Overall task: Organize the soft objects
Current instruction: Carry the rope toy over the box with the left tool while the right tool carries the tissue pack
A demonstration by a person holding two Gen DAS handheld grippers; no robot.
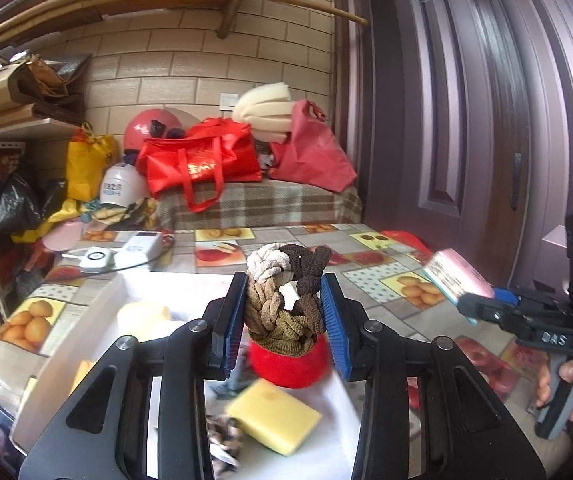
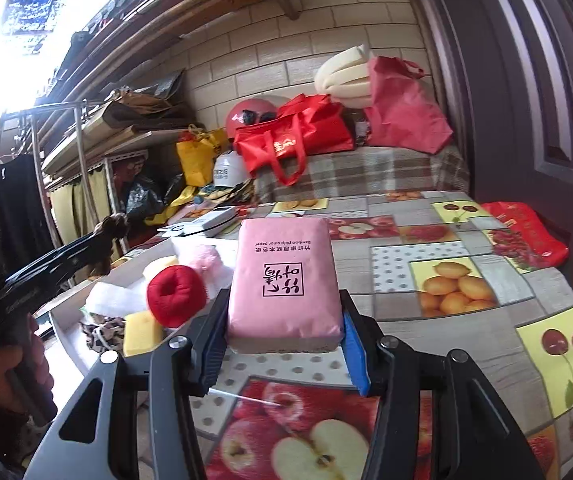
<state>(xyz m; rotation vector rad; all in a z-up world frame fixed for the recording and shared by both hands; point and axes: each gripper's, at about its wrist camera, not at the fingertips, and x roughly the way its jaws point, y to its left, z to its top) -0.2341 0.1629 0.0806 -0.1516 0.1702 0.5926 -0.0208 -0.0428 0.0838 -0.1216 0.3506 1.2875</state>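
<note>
Left wrist view is showing the left tongs (image 1: 284, 312) clamping a bundle of braided brown, olive and cream hair ties (image 1: 286, 296) between blue pads, the bundle being held above a white rectangular tray (image 1: 98, 320). Directly beneath the bundle a red fuzzy round soft item (image 1: 288, 364) is lying in the tray, with a yellow rectangular sponge (image 1: 272, 420) just in front of it and a leopard-print fabric scrunchie (image 1: 222, 440) beside the sponge; all three are appearing blurred. The tray is sitting on the counter covered by a fruit-patterned oilcloth (image 1: 402, 280).

Right wrist view is showing the right tongs (image 2: 284, 340) gripping a pink wrapped pack of bamboo pulp tissue paper (image 2: 284, 280) by its near end, the pack being held level above the oilcloth (image 2: 446, 280), to the right of the tray (image 2: 66, 320). In this view the red soft item (image 2: 174, 294), the yellow sponge (image 2: 142, 332), the scrunchie (image 2: 102, 334) and a pale pink fluffy item (image 2: 206, 260) are lying together inside the tray. The left tongs (image 2: 112, 228) are appearing at the left edge, above the tray's far side, closed on the hair ties.
</note>
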